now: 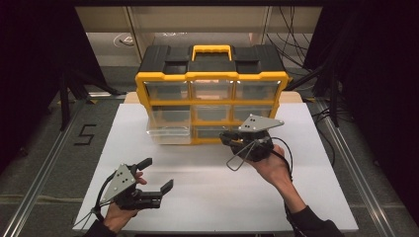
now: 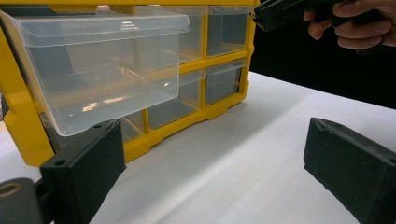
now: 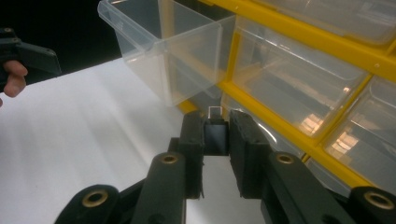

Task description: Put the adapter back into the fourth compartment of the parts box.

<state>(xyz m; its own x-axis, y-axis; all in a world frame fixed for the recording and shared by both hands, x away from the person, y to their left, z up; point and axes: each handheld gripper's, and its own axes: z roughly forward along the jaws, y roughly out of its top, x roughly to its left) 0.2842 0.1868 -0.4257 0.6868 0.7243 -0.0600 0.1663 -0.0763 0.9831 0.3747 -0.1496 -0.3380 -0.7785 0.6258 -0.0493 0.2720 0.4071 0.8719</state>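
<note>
A yellow and black drawer organiser [image 1: 212, 94] stands at the back of the white table [image 1: 207, 202]. Its middle-left clear drawer [image 1: 169, 129] is pulled out and looks empty [image 2: 102, 65] [image 3: 173, 51]. My right gripper [image 1: 228, 139] is just in front of the organiser's bottom row, shut on a small black clip [image 3: 215, 139] with a thin wire loop at its tip. My left gripper [image 1: 158, 174] hovers low over the front left of the table, open, with nothing between its fingers [image 2: 212, 163].
The other clear drawers [image 3: 299, 74] are pushed in. Beyond the table's edges lie a dark floor, metal rails [image 1: 44, 163] and cables [image 1: 291, 44]. Bare white table spreads between the two grippers and toward the front edge.
</note>
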